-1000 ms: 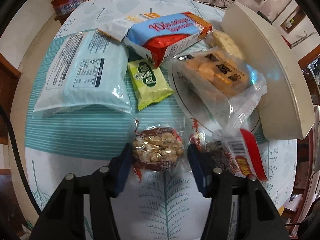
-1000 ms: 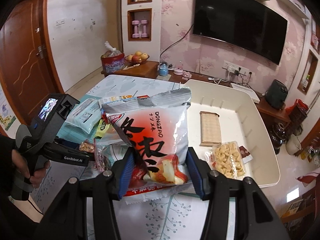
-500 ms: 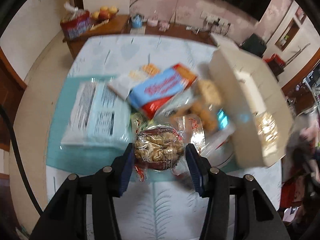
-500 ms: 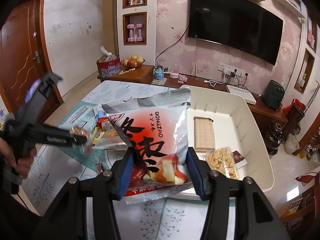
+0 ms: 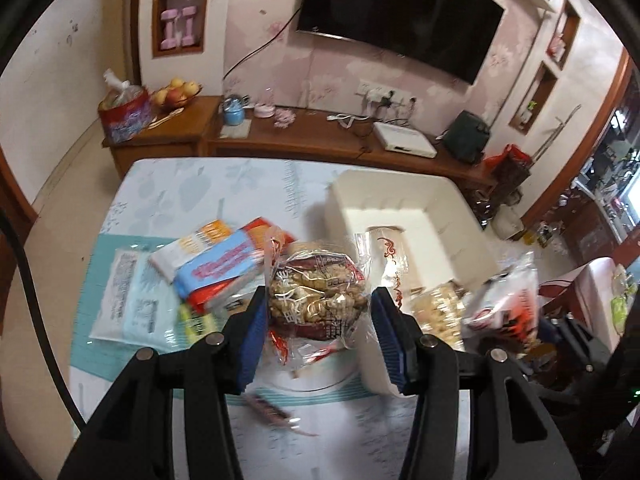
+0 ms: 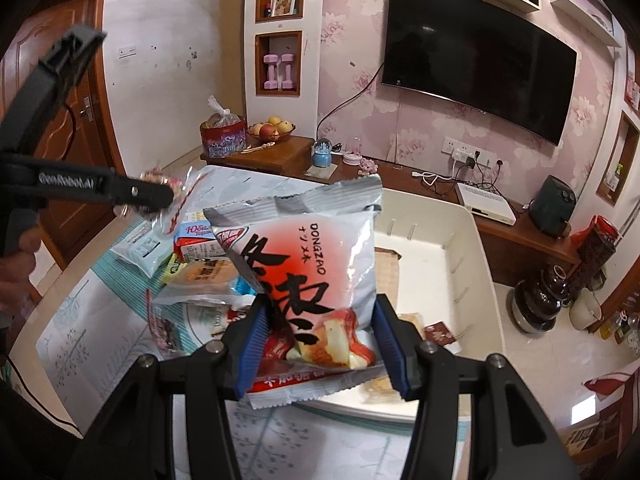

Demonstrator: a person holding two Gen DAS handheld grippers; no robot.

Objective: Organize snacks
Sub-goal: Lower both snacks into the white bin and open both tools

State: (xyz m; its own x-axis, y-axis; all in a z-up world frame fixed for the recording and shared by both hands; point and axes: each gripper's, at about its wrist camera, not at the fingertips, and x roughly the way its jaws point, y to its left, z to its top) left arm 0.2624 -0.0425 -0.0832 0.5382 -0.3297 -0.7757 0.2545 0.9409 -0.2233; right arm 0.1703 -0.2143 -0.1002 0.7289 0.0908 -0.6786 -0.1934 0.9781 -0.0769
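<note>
Lifted off the table since the earlier frame, the left gripper clamps the nut packet; the right gripper grips the red-and-white bag, seemingly over the white bin's near edge.

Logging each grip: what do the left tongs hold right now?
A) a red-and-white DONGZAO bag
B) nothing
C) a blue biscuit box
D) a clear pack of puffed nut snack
D: the left tongs clamp the clear pack of puffed nut snack, lifted off the table.

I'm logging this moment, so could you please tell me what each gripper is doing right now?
Left gripper: shut on the nut packet.
Right gripper: shut on the red bag.
</note>
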